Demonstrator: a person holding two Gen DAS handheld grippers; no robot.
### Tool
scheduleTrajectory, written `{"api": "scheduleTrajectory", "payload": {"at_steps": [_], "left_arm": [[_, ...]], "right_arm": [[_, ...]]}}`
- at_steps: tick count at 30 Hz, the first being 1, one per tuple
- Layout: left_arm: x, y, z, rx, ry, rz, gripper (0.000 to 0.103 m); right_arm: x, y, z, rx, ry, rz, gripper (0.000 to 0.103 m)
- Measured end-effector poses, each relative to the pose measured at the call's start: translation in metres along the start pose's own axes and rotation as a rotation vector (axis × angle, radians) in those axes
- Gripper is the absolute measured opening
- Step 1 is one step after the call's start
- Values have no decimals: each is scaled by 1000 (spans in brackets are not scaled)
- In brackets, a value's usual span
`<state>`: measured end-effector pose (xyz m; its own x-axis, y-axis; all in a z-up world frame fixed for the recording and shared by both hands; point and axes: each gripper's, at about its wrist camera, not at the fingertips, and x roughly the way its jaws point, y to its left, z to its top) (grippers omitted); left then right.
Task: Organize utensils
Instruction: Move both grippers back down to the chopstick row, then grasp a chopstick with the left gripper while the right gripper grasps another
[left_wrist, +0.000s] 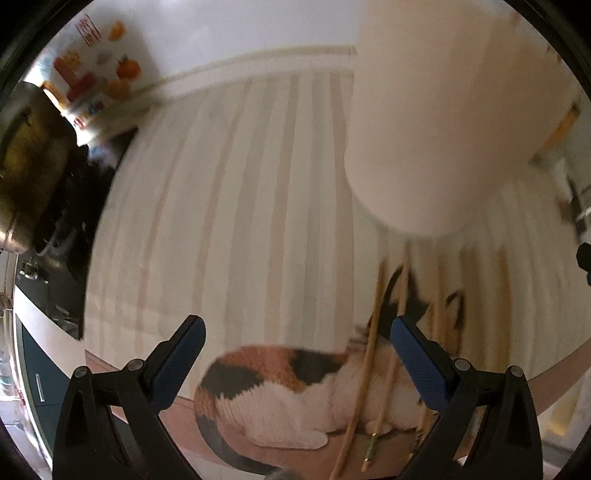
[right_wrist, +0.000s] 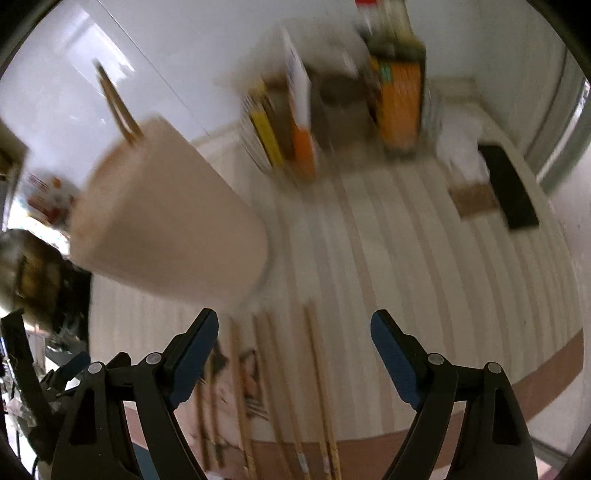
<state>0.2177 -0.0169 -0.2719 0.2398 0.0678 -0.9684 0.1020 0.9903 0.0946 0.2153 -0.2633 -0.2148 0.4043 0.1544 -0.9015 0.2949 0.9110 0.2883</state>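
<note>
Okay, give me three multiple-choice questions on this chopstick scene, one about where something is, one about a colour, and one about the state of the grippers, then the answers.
1. Where do the loose chopsticks lie?
A. On the striped mat, in front of the cup
B. On the black phone
C. Between the books

2. What colour are the pads on the gripper fingers?
A. Red
B. Blue
C. White

3. How do the left gripper and right gripper stand?
A. Both shut on chopsticks
B. Left open, right shut on the cup
C. Both open, holding nothing

Answers:
1 A, the sticks rest flat on the mat below the beige cup, which already holds a pair of chopsticks.
2 B, the inner faces are blue on black frames.
3 C, each wrist view shows a wide gap with nothing between the fingers.
</note>
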Motion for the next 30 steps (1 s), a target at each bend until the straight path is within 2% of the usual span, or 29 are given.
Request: {"api": "scheduleTrajectory", "payload": {"at_steps": [4, 8, 9, 11, 12, 14, 16, 18, 19, 21, 23, 25, 30], "left_arm": [[25, -6, -13, 17, 72, -21, 101], [39, -14, -21, 41, 104, -38, 98], [42, -16, -23, 47, 112, -43, 89], [47, -20, -26, 57, 131, -50, 77], [49, -22, -27, 61, 137, -52, 73], [52, -26, -29, 67, 146, -53, 71], [55, -27, -31, 72, 150, -57, 62], [59, -29, -32, 76, 165, -74, 48], [59, -30, -32, 73, 165, -83, 46], [59, -30, -32, 65, 178, -109, 28], [60, -28, -30, 52, 183, -105, 11], [61, -21, -27, 16, 191, -102, 7], [65, 1, -26, -52, 203, -112, 7]], "right_arm": [[27, -10, -17, 0, 77, -35, 86], [49, -15, -32, -9, 146, -76, 83], [54, -15, -35, -12, 164, -80, 81], [62, -16, -41, -19, 194, -94, 78], [66, -16, -44, -22, 207, -98, 77], [71, -17, -48, -28, 226, -104, 74], [73, -16, -51, -29, 241, -108, 71], [75, -17, -54, -30, 250, -111, 69], [75, -18, -55, -30, 253, -112, 69], [75, -19, -57, -27, 255, -118, 68], [77, -20, -57, -26, 266, -122, 59], [81, -19, -58, -24, 279, -123, 53], [81, -26, -67, -8, 281, -125, 47]]}}
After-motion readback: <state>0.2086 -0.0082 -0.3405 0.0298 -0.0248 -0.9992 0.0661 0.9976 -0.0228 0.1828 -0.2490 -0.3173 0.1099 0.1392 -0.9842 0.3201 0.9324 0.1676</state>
